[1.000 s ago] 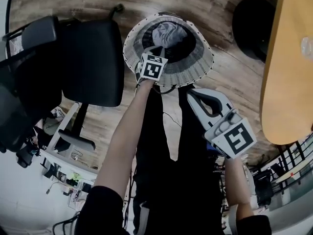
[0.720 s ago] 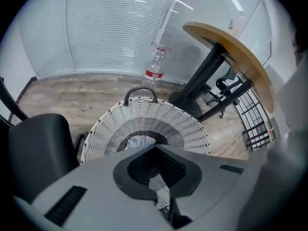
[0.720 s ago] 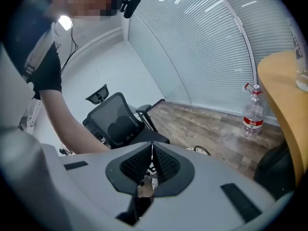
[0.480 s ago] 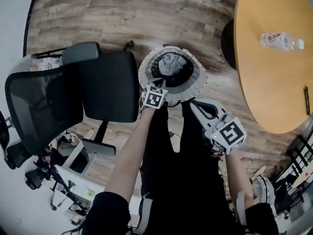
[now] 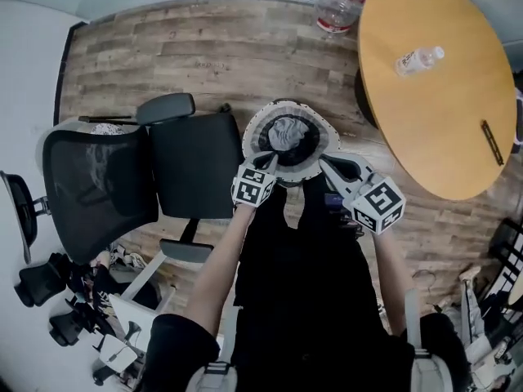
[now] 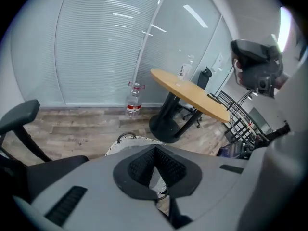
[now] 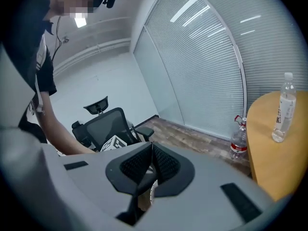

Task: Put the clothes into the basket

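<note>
Clothes: a bundle of grey clothes (image 5: 288, 131) lies in the middle of the basket, below its rim, so it looks dropped in and let go.
Basket: the round pale basket (image 5: 255, 134) stands upright on the wooden floor (image 5: 204, 55), between the seat edge of the office chair (image 5: 189, 163) and the pedestal side of the round table (image 5: 441, 96). That puts it right in front of the person's feet, within reach of both arms.
Left gripper: the left gripper (image 5: 269, 164) hangs over the near rim of the basket and points steeply down. In its own view the left gripper (image 6: 155, 150) has its jaws pressed together with nothing between them, and only the basket rim (image 6: 126, 139) shows beyond.
Right gripper: the right gripper (image 5: 324, 162) is just beside the basket's near-right rim, well clear of the cloth. Its own view shows the right gripper (image 7: 152, 148) clenched on nothing, looking across at the chair (image 7: 107, 121).
Table: a small bottle (image 5: 419, 58) lies near the far edge, untouched. A large bottle (image 5: 336, 10) stands on the floor past the table's far edge.
Stage: judged from the pictures, the grey bundle is already delivered and both tools are free.
Left to do: a pale patch shows on top of the chair's backrest; I cannot tell whether it is more clothing.
</note>
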Action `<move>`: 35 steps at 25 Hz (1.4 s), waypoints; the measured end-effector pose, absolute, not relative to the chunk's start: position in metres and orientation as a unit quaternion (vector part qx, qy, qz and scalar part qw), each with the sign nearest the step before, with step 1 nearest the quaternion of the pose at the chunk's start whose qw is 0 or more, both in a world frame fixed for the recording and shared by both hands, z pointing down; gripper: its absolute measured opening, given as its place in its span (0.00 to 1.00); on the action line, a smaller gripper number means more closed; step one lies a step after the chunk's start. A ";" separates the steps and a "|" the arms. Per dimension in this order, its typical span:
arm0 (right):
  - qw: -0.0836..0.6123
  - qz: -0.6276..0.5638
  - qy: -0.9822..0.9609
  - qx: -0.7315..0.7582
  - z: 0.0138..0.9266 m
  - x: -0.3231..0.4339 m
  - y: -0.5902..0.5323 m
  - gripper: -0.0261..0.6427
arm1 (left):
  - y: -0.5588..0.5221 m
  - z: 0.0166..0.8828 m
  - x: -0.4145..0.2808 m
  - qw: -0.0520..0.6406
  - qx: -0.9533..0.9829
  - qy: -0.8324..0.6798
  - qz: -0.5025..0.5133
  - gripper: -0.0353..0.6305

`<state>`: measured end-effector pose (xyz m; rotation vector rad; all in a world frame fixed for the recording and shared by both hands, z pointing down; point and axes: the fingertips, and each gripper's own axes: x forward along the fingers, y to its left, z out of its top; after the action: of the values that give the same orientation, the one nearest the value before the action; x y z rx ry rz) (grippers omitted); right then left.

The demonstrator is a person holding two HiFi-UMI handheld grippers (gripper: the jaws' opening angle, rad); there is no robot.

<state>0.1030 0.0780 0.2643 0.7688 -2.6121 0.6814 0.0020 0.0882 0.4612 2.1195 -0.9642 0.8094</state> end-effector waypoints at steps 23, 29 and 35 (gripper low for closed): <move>0.095 0.206 -0.930 0.291 0.186 0.052 0.107 0.06 | 0.128 0.221 -0.050 0.233 0.907 -0.334 0.106 0.07; 0.099 0.188 -0.941 0.265 0.177 0.040 0.125 0.06 | 0.133 0.210 -0.053 0.223 0.913 -0.330 0.091 0.07; 0.095 0.191 -0.938 0.272 0.176 0.039 0.131 0.06 | 0.137 0.210 -0.057 0.224 0.914 -0.329 0.084 0.07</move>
<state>0.0393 0.1311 0.1759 0.8059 -2.7825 0.5653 -0.0570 0.1374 0.2095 2.5217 -0.9088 0.2308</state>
